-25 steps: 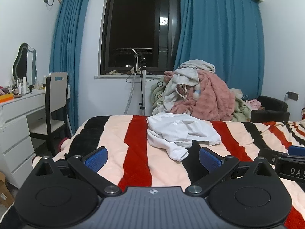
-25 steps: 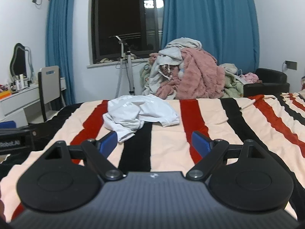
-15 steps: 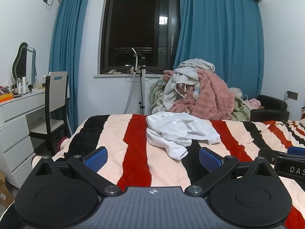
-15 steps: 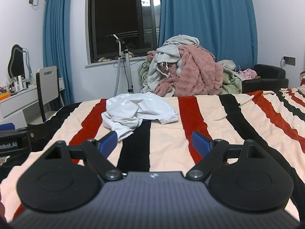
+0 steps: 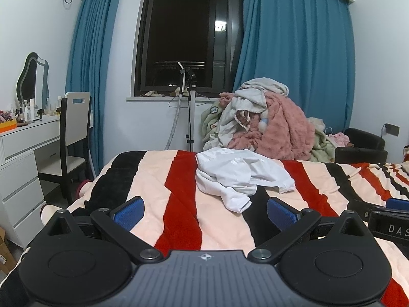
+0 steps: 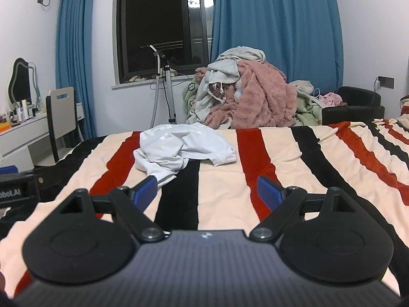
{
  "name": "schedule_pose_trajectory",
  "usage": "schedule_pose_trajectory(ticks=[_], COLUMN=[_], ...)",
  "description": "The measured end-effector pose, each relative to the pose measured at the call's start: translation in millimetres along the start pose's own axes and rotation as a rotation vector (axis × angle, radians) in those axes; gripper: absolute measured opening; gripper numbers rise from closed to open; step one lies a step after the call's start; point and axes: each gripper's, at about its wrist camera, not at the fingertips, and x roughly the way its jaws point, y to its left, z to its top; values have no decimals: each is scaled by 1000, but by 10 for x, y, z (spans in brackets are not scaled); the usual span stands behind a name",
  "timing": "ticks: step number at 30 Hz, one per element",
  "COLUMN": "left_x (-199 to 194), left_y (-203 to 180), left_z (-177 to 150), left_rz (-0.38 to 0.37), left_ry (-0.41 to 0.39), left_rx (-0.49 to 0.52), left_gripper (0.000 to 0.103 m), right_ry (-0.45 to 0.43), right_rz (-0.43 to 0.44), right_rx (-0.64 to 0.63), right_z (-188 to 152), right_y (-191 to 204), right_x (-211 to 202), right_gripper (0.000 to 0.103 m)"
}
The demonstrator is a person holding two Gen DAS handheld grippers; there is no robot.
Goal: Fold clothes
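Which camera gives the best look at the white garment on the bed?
The left wrist view. The white garment lies near the middle of the frame, clear of both fingers, whole outline showing. In the right wrist view it sits left of centre, and a blue fingertip covers its nearest end.

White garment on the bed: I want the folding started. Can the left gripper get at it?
Probably yes: the left gripper is open, and only bare striped blanket lies before the crumpled white garment.

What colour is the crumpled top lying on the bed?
White. The crumpled top shows best in the left wrist view, lying on the striped blanket.
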Motion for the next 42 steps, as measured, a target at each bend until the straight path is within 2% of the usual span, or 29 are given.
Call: schedule_pose_trajectory(ticks=[13,18,24,28,31,33,36,39,42], left_x=[23,56,104,158,250,335,493,708,1057], left_y=[4,55,153,207,238,243,177,2,-259], left_z=[-25,-13,2,-14,-37,-53,-86,-96,-111], left_rz=[4,9,47,44,27,8,-9,-30,-50], left_ry=[-2,-19,-64,-63,-25,1,13,34,96], left_rx=[-5,-40,-53,-61,-84,-101,-95,-30,72], left_gripper=[103,103,103,103,103,103,103,103,103], right_ry=[1,-81,-234,-358,-396,-390,-313,-231,-182], right_rz=[14,34,64,46,25,3,-69,-105,-105], right_rx=[8,46,117,195,192,165,101,59,117], right_z=[47,303,1008,1372,1422,1326,1071,854,720], right_y=[41,139,344,245,55,-101,-340,-529,-705], right_x=[-23,-120,-262,-345,-319,-252,-35,160,306], right_gripper=[86,86,86,86,86,86,86,86,86])
